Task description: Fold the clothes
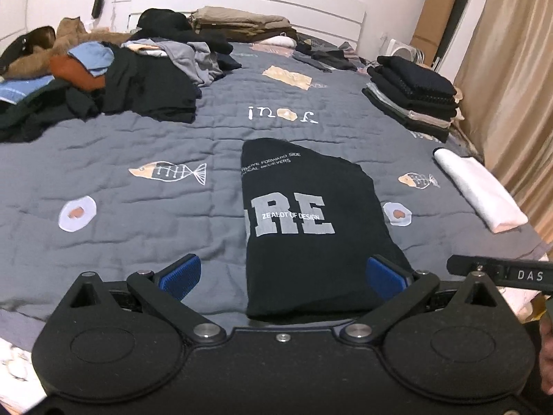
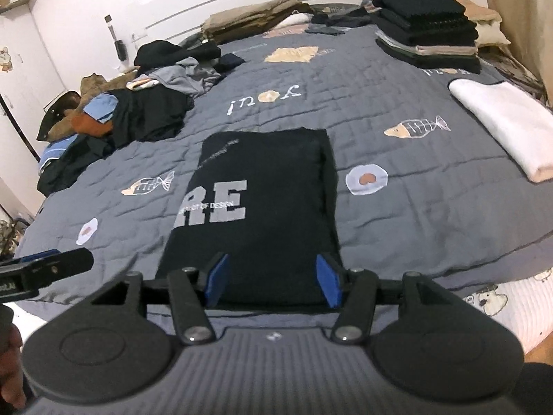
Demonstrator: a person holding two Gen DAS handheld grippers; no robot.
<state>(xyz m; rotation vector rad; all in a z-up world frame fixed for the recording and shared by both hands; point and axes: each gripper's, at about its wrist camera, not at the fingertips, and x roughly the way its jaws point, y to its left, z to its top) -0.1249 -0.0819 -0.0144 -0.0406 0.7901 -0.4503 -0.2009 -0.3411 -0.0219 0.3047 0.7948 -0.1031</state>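
The black T-shirt (image 1: 304, 228) lies folded into a long narrow strip on the grey quilt (image 1: 138, 159), near the front edge of the bed, its grey lettering facing up. Both tongs hang above its near end with nothing in them. The left gripper (image 1: 281, 278) stands wide, its blue pads (image 1: 179, 276) well apart, one out over bare quilt to the left of the shirt. The right gripper (image 2: 273, 283) is open too, at a middling width, its pads straddling the shirt's near edge without pressing on it.

To my eye the strip wants one more fold, near end to far end. The risk lies in the pickup: the layers are loose, so a pinch that catches only the top one would peel the fold open. The far end already sits askew in the left view, so uneven lifting by the two hands would worsen the slant. Carried to the right, it could also knock the folded white cloth (image 2: 504, 128) or the neat stack (image 2: 432, 31) at the far right; the unfolded heap (image 1: 114, 79) at the far left is well clear.
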